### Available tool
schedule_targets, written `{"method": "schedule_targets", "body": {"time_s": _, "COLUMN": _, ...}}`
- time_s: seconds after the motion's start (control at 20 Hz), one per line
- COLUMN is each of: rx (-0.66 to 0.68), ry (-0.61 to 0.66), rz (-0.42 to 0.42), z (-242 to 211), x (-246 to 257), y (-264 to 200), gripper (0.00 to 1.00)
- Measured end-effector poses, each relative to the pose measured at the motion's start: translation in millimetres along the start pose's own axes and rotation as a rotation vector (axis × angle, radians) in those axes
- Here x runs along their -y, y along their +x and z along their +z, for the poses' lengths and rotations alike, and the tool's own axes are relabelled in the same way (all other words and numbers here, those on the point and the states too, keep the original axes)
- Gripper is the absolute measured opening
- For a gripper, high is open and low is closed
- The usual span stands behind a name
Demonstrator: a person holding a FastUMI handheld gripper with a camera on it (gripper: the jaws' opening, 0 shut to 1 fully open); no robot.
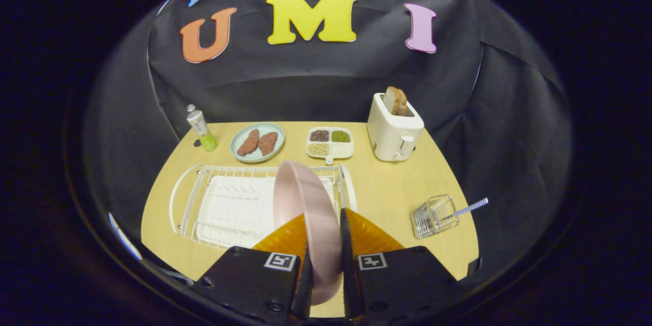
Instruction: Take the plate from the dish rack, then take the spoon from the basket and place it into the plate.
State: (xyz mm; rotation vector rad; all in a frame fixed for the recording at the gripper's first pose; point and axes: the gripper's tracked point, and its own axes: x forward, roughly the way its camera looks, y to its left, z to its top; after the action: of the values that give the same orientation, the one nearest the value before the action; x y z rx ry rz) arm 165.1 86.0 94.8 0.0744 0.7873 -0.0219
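Observation:
A pink plate [305, 204] stands on edge between my two fingers, and my gripper [324, 229] is shut on its rim. The plate is lifted above the right end of the white wire dish rack [229, 204], which lies just ahead on the wooden table [392, 193]. To the right of the fingers, a small wire basket [434, 215] lies tipped on its side on the table. A spoon with a blue checked handle [471, 207] sticks out of the basket toward the right.
Along the back of the table stand a squeeze bottle [201, 128], a green plate with two brown patties [257, 142], a divided tray of grains [329, 142] and a white toaster [393, 128] holding bread. Bare wood lies between the rack and the basket.

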Motion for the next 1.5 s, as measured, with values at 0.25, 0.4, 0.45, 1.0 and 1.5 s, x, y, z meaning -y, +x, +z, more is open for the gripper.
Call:
{"method": "schedule_targets", "body": {"time_s": 0.25, "rx": -0.001, "ry": 0.047, "rz": 0.081, "z": -63.9, "x": 16.8, "y": -9.3, "gripper": 0.3}}
{"method": "schedule_targets", "body": {"time_s": 0.4, "rx": -0.037, "ry": 0.127, "rz": 0.128, "z": -105.9, "x": 28.1, "y": 6.0, "gripper": 0.3}}
{"method": "schedule_targets", "body": {"time_s": 0.45, "rx": -0.045, "ry": 0.146, "rz": 0.148, "z": -117.3, "x": 30.2, "y": 12.2, "gripper": 0.3}}
{"method": "schedule_targets", "body": {"time_s": 1.0, "rx": -0.164, "ry": 0.403, "rz": 0.368, "z": -205.8, "x": -2.4, "y": 52.6, "gripper": 0.3}}
{"method": "schedule_targets", "body": {"time_s": 1.5, "rx": -0.187, "ry": 0.512, "rz": 0.451, "z": -216.5, "x": 8.7, "y": 83.6, "gripper": 0.39}}
